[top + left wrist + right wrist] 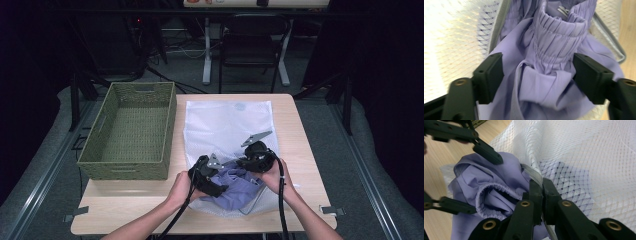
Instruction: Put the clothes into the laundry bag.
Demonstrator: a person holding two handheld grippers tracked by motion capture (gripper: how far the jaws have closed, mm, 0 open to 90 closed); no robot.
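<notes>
A white mesh laundry bag (225,125) lies flat on the wooden table (295,130), its zippered mouth toward the front edge. A purple garment (240,182) with an elastic waistband (559,32) sits bunched in that mouth, partly inside. My left gripper (219,186) is open, its jaws standing wide on either side of the gathered cloth (537,77). My right gripper (250,162) is shut on the grey zipper edge (534,176) of the bag's upper layer (586,157), holding it up beside the garment (506,172). The left gripper (484,183) also appears in the right gripper view.
A green woven basket (125,170) stands empty on the table's left half, close beside the bag. A dark chair (250,45) and a table leg stand on the floor beyond the far edge. A strip of bare wood runs along the table's right side.
</notes>
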